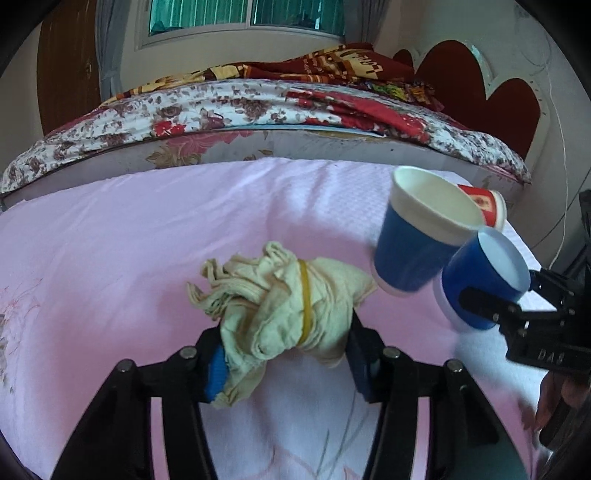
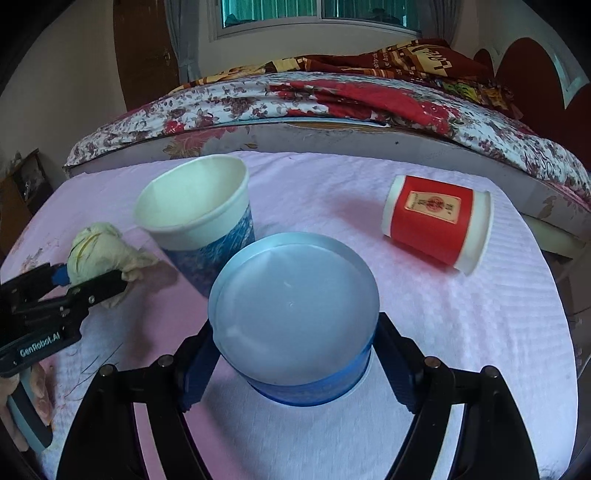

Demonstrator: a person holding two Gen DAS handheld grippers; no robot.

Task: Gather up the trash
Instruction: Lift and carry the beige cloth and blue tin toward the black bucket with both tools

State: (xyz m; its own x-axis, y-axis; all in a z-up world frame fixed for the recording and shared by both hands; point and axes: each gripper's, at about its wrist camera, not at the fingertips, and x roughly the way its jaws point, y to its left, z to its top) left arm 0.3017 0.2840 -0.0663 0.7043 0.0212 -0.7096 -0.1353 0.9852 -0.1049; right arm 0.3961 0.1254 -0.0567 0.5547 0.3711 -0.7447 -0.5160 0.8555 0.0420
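A crumpled cream cloth wad (image 1: 280,302) bound with a yellow rubber band lies on the pink tablecloth (image 1: 110,240). My left gripper (image 1: 288,365) is shut on it, blue pads pressed against both sides; the right wrist view shows the same grip (image 2: 88,275). My right gripper (image 2: 295,369) is shut on a blue paper cup (image 2: 295,314) whose white mouth faces the camera. This gripper (image 1: 491,295) and its cup (image 1: 480,273) sit at the right of the left wrist view. A second blue cup (image 2: 207,236) stands tilted just behind, and a red cup (image 2: 436,221) lies on its side at the right.
A bed with a floral cover (image 2: 332,103) runs close behind the table, under a window (image 2: 317,11). A brown door (image 2: 144,48) is at the back left. A person's hand (image 2: 37,387) holds the left gripper's handle. The table edge (image 2: 546,295) curves off at the right.
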